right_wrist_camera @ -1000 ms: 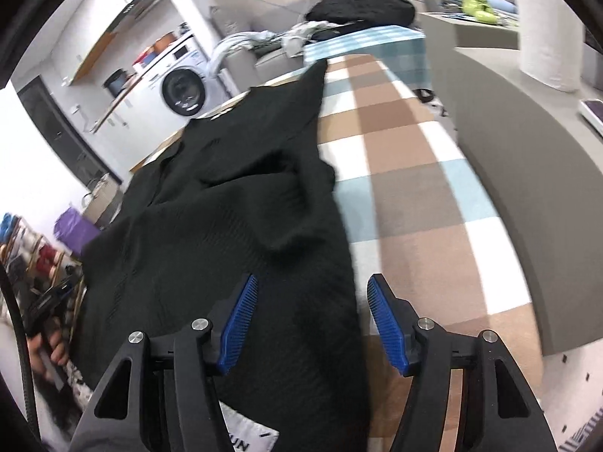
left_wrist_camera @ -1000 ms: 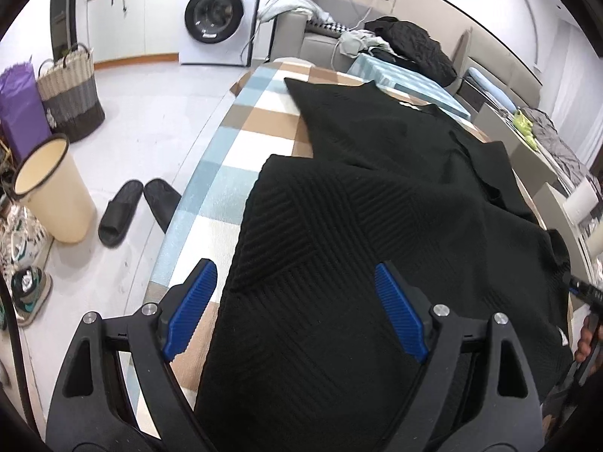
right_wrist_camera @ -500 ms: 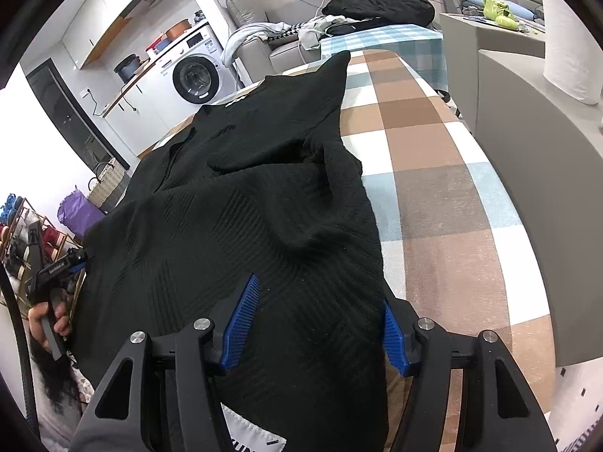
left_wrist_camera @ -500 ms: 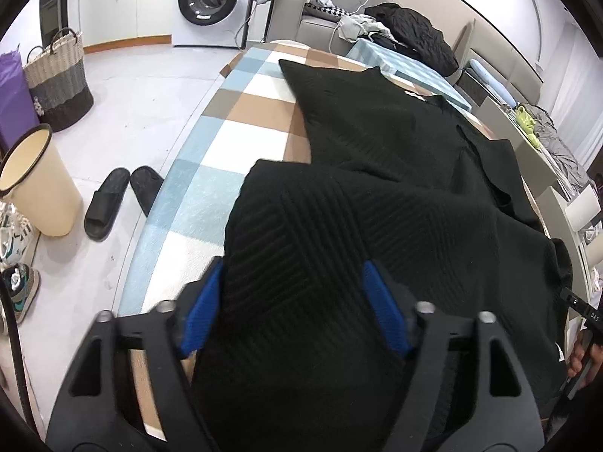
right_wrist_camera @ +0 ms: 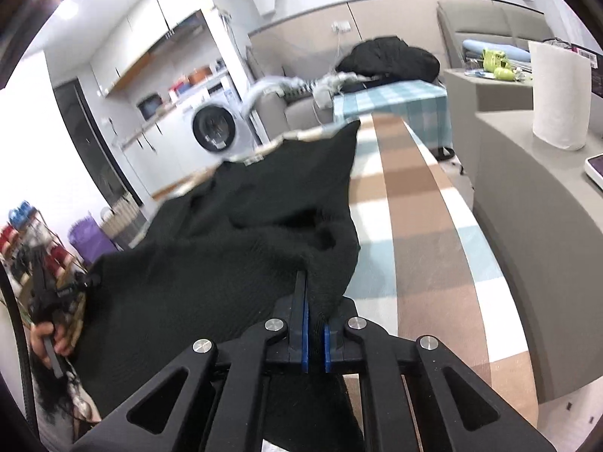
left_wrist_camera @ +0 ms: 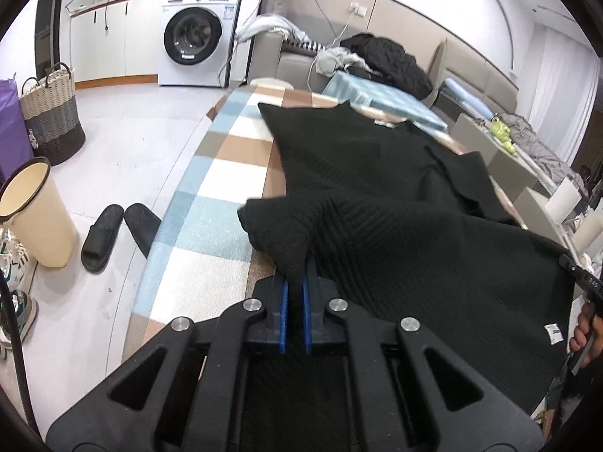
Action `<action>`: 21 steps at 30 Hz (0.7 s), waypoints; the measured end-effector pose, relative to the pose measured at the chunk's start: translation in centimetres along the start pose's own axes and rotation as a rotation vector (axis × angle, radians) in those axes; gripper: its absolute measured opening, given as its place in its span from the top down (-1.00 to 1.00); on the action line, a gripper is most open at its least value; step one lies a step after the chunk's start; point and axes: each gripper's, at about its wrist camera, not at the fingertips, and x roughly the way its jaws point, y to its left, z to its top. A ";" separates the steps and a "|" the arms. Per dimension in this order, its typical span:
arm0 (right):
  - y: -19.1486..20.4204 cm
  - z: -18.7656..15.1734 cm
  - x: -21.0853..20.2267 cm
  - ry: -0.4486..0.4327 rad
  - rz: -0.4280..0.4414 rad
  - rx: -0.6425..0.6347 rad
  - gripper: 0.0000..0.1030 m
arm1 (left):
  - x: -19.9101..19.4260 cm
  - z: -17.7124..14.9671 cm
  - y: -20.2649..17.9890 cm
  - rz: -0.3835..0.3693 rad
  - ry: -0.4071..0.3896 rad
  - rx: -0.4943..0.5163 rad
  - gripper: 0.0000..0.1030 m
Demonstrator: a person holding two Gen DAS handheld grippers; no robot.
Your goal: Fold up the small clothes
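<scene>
A black ribbed knit garment (left_wrist_camera: 377, 196) lies spread along a checked table cover (left_wrist_camera: 211, 207). In the left wrist view my left gripper (left_wrist_camera: 296, 282) has its blue pads closing tight on a bunched pinch of the garment's near left corner, which stands up in a peak. In the right wrist view my right gripper (right_wrist_camera: 314, 309) is likewise closing on the near right corner of the garment (right_wrist_camera: 245, 256), and cloth hangs over its right pad. The fabric between the two pinches is pulled taut. A hand (right_wrist_camera: 49, 339) with the other gripper shows at the left rim.
On the floor to the left are a cream bin (left_wrist_camera: 34, 218), black slippers (left_wrist_camera: 113, 233) and a woven basket (left_wrist_camera: 49, 113). A washing machine (left_wrist_camera: 196, 37) and a sofa piled with clothes (left_wrist_camera: 384, 60) stand beyond. A grey counter (right_wrist_camera: 527, 207) with a paper roll (right_wrist_camera: 561, 94) flanks the table's right side.
Both grippers went from open astride the garment's near hem to shut on it. The pinched corners have bunched up and lifted off the table cover.
</scene>
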 end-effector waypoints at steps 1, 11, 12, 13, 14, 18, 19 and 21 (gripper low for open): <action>0.0 0.1 -0.2 -0.006 0.002 0.003 0.90 | -0.6 -0.1 0.0 -0.007 -0.008 -0.002 0.93; -0.3 -1.6 -4.3 -0.074 0.082 0.013 0.91 | -7.1 -1.9 -0.4 -0.032 -0.096 0.005 0.94; -0.4 -1.8 -4.7 -0.072 0.084 0.014 0.91 | -7.6 -2.1 -0.4 -0.037 -0.099 0.005 0.94; -0.6 -2.0 -5.2 -0.073 0.084 0.016 0.91 | -8.2 -2.4 -0.5 -0.044 -0.105 0.006 0.94; -0.7 -2.2 -5.6 -0.075 0.087 0.017 0.91 | -8.8 -2.6 -0.6 -0.050 -0.108 0.012 0.94; -1.4 -2.8 -7.6 -0.092 0.094 0.034 0.91 | -10.6 -3.2 -1.2 -0.070 -0.121 0.029 0.94; -1.5 -2.7 -8.0 -0.102 0.096 0.039 0.91 | -10.8 -3.1 -1.4 -0.072 -0.124 0.035 0.94; -1.7 -2.3 -8.4 -0.121 0.103 0.051 0.91 | -10.9 -2.8 -1.6 -0.071 -0.128 0.034 0.94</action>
